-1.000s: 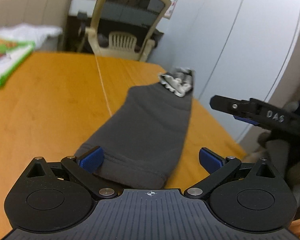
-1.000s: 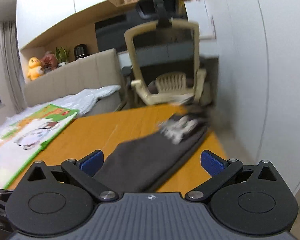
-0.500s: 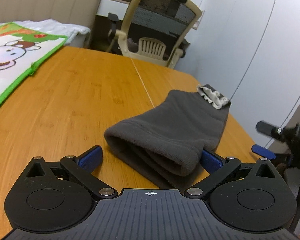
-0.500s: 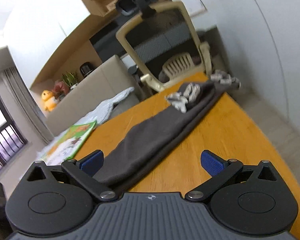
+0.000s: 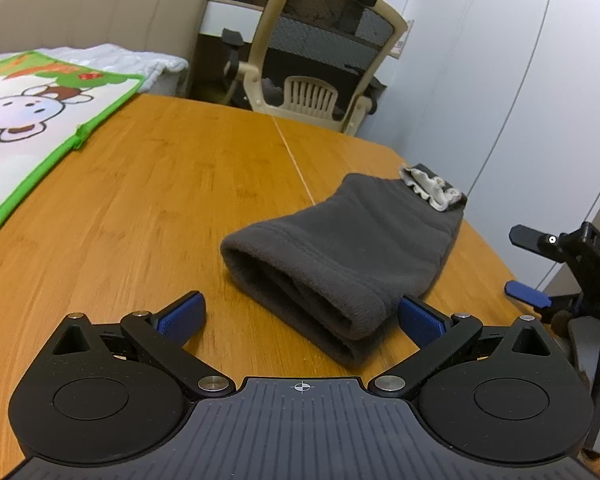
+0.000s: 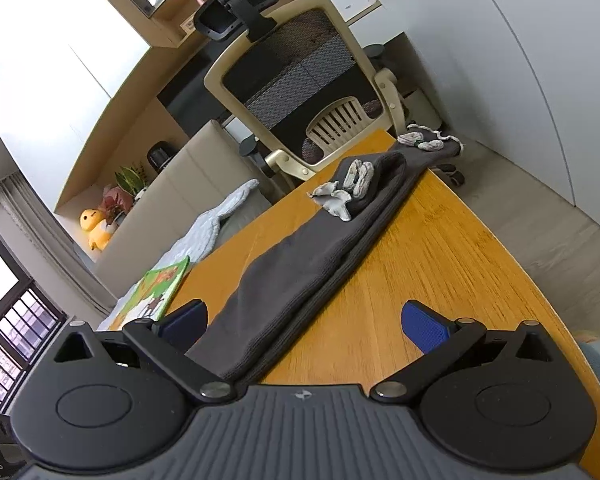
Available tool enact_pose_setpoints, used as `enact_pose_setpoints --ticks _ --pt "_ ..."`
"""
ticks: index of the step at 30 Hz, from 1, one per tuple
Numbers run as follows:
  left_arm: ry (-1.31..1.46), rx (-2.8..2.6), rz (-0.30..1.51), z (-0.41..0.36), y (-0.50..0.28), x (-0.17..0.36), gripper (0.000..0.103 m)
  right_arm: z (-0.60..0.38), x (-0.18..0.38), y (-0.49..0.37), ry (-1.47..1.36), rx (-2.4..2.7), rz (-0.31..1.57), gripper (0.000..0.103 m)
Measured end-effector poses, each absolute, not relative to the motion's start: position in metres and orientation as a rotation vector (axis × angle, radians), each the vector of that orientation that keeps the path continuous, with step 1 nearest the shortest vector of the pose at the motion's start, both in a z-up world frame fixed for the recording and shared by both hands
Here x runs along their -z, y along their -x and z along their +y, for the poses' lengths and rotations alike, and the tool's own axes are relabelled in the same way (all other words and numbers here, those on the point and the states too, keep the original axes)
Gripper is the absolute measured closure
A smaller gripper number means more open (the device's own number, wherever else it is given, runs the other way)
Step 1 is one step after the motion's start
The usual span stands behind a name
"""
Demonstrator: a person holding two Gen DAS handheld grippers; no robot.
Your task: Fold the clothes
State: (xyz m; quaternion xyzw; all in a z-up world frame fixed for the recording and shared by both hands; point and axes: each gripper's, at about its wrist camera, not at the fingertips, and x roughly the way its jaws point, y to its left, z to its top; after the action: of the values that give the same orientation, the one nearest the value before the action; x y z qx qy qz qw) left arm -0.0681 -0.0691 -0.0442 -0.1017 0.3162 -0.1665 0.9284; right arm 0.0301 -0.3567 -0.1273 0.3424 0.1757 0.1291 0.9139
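Observation:
A dark grey fleece garment (image 5: 348,256) lies folded into a long strip on the wooden table (image 5: 148,208), with pale grey ruffled trim (image 5: 430,190) at its far end. In the right wrist view the garment (image 6: 320,256) runs away along the table toward the chair, its trim (image 6: 348,190) on top. My left gripper (image 5: 300,318) is open and empty just in front of the garment's near folded end. My right gripper (image 6: 304,320) is open and empty over the strip's near end; it also shows in the left wrist view (image 5: 540,268) at the right.
A cartoon play mat with a green border (image 5: 40,128) lies at the table's left. A beige office chair (image 5: 320,52) stands behind the far edge. A white wall (image 5: 500,80) is close on the right. The table's right edge (image 6: 540,280) drops to the floor.
Both grippers have pulled back from the garment, which now lies flat on the table. The left view has drawn back and left; the right view has tilted and dropped low along the strip.

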Motion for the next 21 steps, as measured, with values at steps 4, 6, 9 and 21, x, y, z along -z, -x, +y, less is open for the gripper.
enact_pose_setpoints --ticks 4,6,9,21 --pt "0.227 0.350 0.643 -0.065 0.068 0.044 0.000 -0.359 0.138 -0.007 -0.696 -0.261 0.363 0.000" --pt "0.244 0.357 0.639 -0.063 0.068 0.044 0.000 -0.329 0.126 -0.033 -0.693 -0.259 0.363 0.000" --pt "0.274 0.371 0.632 -0.059 0.068 0.044 0.000 -0.304 0.120 -0.056 -0.688 -0.263 0.378 0.000" --pt "0.243 0.425 0.640 -0.061 0.068 0.045 0.000 -0.380 0.131 0.045 -0.706 -0.227 0.419 0.000"
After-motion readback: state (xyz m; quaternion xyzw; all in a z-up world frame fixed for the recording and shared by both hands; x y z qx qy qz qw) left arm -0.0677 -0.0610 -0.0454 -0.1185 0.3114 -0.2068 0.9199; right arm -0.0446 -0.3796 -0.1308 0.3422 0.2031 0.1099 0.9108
